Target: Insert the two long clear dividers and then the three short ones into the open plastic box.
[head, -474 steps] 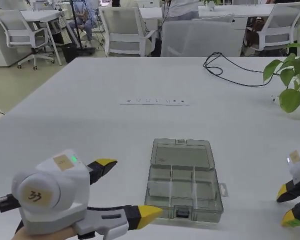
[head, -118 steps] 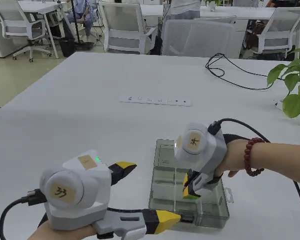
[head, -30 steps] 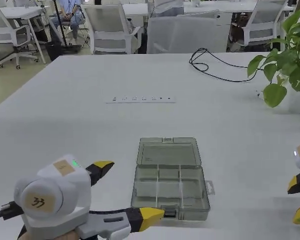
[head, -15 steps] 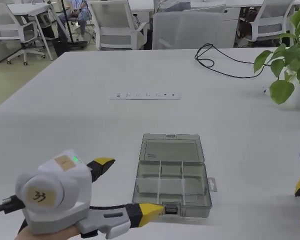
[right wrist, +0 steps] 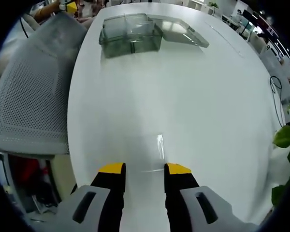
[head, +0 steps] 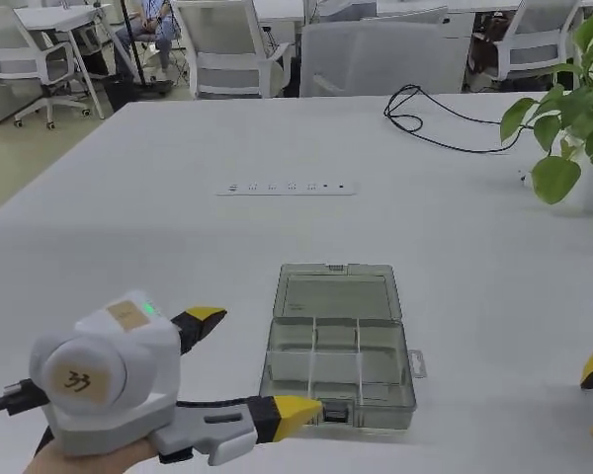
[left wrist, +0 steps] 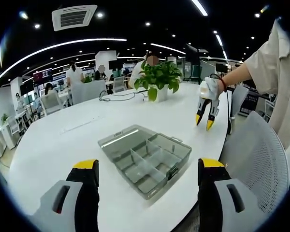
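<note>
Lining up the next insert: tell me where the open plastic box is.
In the head view the open plastic box sits low-centre on the white table, just right of the left hand-held gripper, with the power strip beyond it.

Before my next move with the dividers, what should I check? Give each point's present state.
1. The lid is open: ok.
2. The box sits flat on the table: ok.
3. The left hand-held gripper is open, empty: ok.
4. The right hand-held gripper is open, empty: ok.
5. All five dividers seated: cannot tell; some stand inside.
6. The small clear piece ahead of it is a divider: cannot tell.
</note>
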